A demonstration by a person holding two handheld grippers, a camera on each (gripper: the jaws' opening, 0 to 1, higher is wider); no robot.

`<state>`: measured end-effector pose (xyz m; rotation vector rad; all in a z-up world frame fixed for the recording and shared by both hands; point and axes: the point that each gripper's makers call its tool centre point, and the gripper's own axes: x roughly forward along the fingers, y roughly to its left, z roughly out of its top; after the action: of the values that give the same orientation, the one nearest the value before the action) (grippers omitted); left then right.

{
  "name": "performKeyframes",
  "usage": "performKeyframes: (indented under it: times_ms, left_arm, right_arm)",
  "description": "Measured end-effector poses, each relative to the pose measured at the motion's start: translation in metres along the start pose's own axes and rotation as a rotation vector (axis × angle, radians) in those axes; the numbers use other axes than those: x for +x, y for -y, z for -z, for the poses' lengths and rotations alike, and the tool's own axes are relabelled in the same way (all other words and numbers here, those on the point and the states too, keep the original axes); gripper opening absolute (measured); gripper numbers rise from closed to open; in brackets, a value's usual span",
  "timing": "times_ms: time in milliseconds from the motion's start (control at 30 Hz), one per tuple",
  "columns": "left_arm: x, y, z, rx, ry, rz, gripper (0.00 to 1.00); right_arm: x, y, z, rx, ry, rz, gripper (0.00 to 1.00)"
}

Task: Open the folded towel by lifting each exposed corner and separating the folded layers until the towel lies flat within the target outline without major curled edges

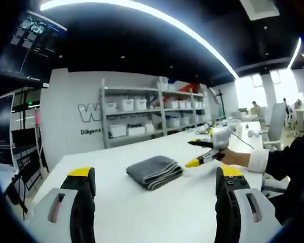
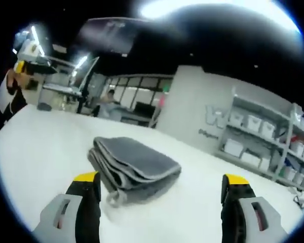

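Note:
A grey folded towel [image 1: 154, 171] lies on the white table [image 1: 142, 217], several layers thick, its stacked edges facing the near right. In the left gripper view my left gripper [image 1: 154, 174] stands open a little short of the towel, with nothing between its yellow-tipped jaws. My right gripper [image 1: 193, 153] comes in from the right, held in a person's hand, open, its lower tip just beside the towel's right edge. In the right gripper view the towel [image 2: 134, 162] lies close ahead of the open right gripper [image 2: 161, 178], slightly left of centre. The left gripper [image 2: 26, 63] shows far left.
A shelf rack [image 1: 152, 114] with white bins stands against the wall behind the table. A dark monitor [image 1: 33, 48] hangs at the upper left. Office chairs [image 1: 276, 124] and desks are at the far right. A person's dark sleeve [image 1: 289, 162] reaches over the table's right side.

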<state>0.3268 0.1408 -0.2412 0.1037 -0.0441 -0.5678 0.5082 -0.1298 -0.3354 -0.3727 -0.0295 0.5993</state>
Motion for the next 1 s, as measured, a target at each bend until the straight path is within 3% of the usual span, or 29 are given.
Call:
performKeyframes:
  times_ms: [400, 433, 567, 900, 1000]
  left_arm:
    - [0.002, 0.004, 0.004, 0.003, -0.017, 0.012, 0.97]
    - [0.002, 0.004, 0.004, 0.004, -0.019, 0.014, 0.97]
    - [0.001, 0.001, 0.002, -0.001, -0.006, -0.002, 0.97]
    - [0.003, 0.003, 0.008, -0.012, -0.04, 0.023, 0.96]
    - [0.004, 0.002, 0.01, -0.008, -0.049, 0.02, 0.96]
  right_arm:
    - [0.005, 0.015, 0.013, -0.094, -0.069, 0.088, 0.95]
    - [0.005, 0.022, 0.016, -0.121, -0.09, 0.125, 0.94]
    - [0.008, 0.028, 0.02, -0.121, -0.11, 0.156, 0.94]
    - [0.016, 0.031, 0.03, -0.137, -0.169, 0.188, 0.95]
    - [0.021, 0.027, 0.027, -0.132, -0.159, 0.175, 0.94]
